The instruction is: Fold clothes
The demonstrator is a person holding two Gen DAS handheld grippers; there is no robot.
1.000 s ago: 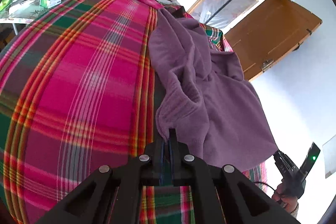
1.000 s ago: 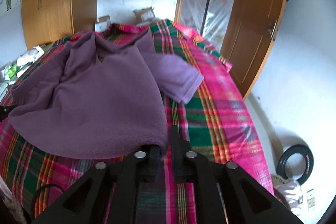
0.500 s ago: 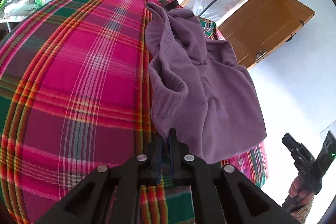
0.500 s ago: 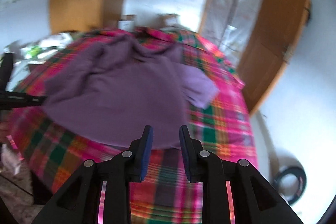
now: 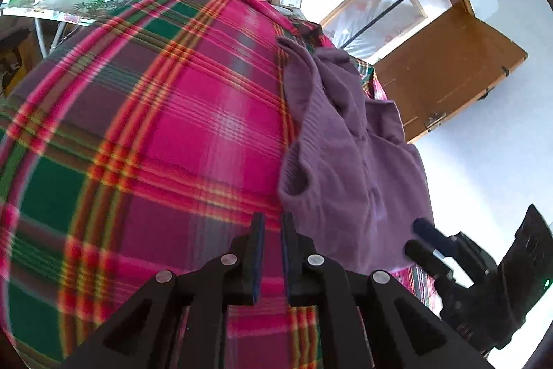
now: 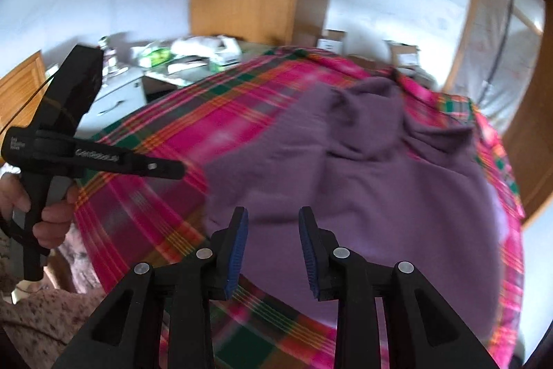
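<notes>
Here, both hand-held grippers, left (image 5: 273,223) and right (image 6: 273,223), unclenched beside purple garment (image 6: 380,175) on plaid bedspread (image 5: 155,127).

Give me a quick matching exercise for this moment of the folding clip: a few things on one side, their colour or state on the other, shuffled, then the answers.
Things:
1. sweater
2. bed cover
3. left gripper
4. right gripper

Colour or state:
A. pink, red and green plaid
B. fingers set wide apart, holding nothing
C. plain purple, lying crumpled
D. fingers a narrow gap apart, holding nothing

Pairs: 1-C, 2-A, 3-D, 4-B
</notes>
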